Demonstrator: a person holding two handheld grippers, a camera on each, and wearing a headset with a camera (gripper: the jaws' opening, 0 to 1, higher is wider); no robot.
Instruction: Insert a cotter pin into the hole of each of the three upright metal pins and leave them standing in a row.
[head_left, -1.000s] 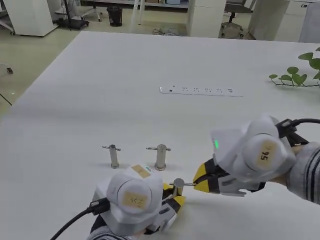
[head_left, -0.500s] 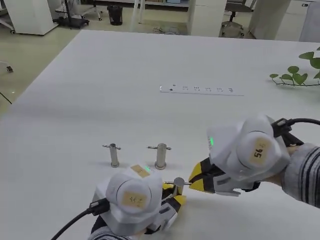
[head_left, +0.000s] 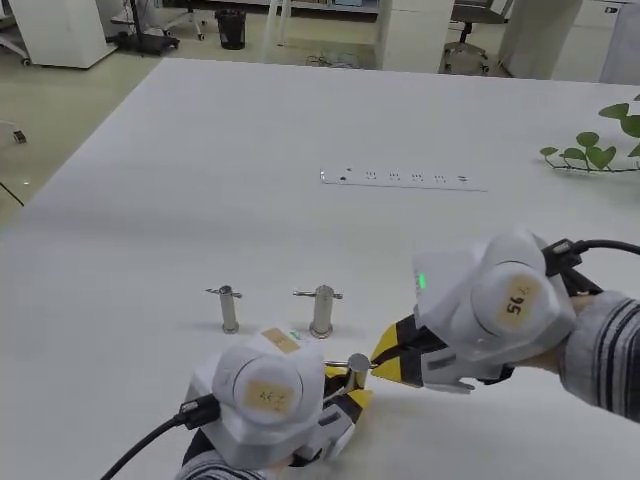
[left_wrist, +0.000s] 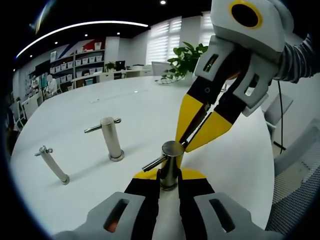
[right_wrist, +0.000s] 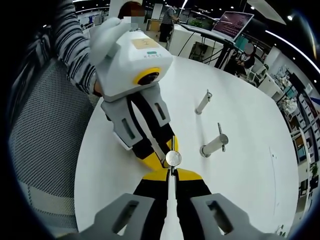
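Observation:
Two metal pins (head_left: 229, 309) (head_left: 321, 312) stand upright in a row on the white table (head_left: 300, 130), each with a cotter pin through its top. In front of them stands the third metal pin (head_left: 357, 369), and my left gripper (head_left: 352, 388) is shut on its base (left_wrist: 170, 175). From the right, my right gripper (head_left: 378, 364) is shut on a cotter pin at this pin's head. The cotter pin's end (left_wrist: 151, 164) sticks out on the far side of the pin. In the right gripper view my own yellow jaws (right_wrist: 171, 175) meet just under the pin head (right_wrist: 173, 158).
A white power strip (head_left: 400, 180) lies farther back on the table. A green plant (head_left: 600, 150) trails at the far right edge. A black cable (head_left: 150, 450) runs from the left gripper at the near edge. Office furniture stands beyond the table.
My right gripper has moved left, closer to the third pin, bringing the cotter pin in at its head. The left gripper and the two rear pins have stayed put.

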